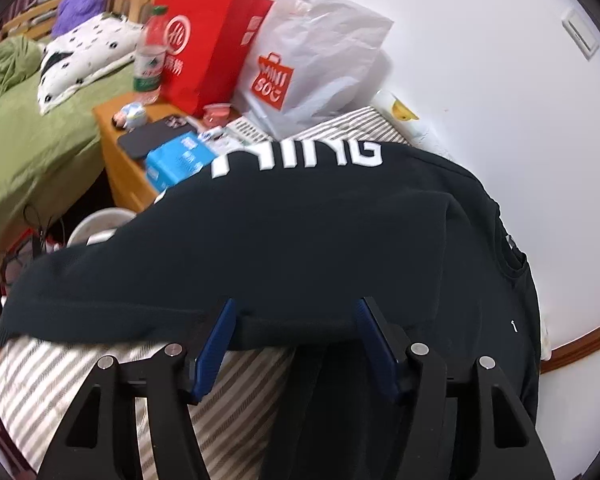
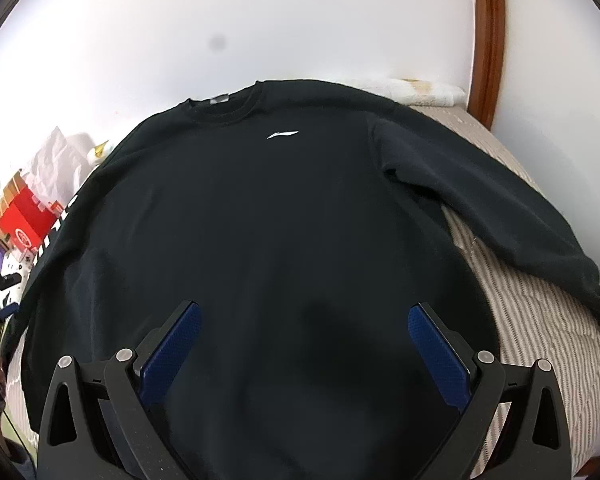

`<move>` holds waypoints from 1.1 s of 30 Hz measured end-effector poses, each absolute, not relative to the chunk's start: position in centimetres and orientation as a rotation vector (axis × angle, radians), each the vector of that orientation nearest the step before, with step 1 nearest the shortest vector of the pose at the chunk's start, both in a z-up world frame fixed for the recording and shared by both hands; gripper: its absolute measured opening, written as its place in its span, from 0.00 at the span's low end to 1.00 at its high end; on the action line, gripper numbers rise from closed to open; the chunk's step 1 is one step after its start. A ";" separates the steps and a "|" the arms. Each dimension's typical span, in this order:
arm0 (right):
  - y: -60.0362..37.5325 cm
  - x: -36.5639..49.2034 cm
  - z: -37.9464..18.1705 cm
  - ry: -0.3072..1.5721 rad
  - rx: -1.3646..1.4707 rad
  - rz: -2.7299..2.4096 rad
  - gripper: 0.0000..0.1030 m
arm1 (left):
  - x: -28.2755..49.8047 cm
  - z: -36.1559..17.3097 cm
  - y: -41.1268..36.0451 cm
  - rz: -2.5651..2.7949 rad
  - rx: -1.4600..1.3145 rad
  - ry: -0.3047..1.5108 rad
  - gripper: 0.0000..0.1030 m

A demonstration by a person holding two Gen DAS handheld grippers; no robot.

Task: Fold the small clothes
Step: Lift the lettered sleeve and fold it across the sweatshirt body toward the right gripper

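Observation:
A black long-sleeved sweatshirt (image 2: 284, 216) lies spread front-up on a striped bed cover (image 2: 540, 320), with a small white logo on the chest. Its right sleeve (image 2: 500, 208) lies out to the side. In the left wrist view its left sleeve (image 1: 260, 240), with white letters, runs across the frame. My left gripper (image 1: 296, 312) is open, its blue fingertips at the sleeve's near edge. My right gripper (image 2: 304, 316) is open and empty, low over the sweatshirt's lower body.
A wooden bedside table (image 1: 116, 160) holds a red paper bag (image 1: 208, 44), a white plastic bag (image 1: 312, 60), a bottle (image 1: 152, 52), a phone and a blue pack. A green-covered bed (image 1: 28, 136) lies beyond. The white wall (image 2: 300, 20) stands behind the sweatshirt.

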State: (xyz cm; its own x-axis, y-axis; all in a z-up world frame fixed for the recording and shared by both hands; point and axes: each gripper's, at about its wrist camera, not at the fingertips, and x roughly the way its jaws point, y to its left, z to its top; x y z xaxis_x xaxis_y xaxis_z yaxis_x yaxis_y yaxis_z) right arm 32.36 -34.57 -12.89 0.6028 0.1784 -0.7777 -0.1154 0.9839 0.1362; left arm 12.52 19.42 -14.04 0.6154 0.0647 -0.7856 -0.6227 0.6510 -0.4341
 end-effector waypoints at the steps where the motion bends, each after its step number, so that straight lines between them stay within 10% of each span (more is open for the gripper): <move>1: -34.4 32.3 -13.0 0.912 0.074 0.175 0.99 | 12.0 -14.3 19.3 0.446 -0.784 0.828 0.63; 33: -31.9 30.5 -12.7 0.933 -0.008 0.153 0.99 | 11.3 -17.2 20.9 0.425 -0.982 0.769 0.65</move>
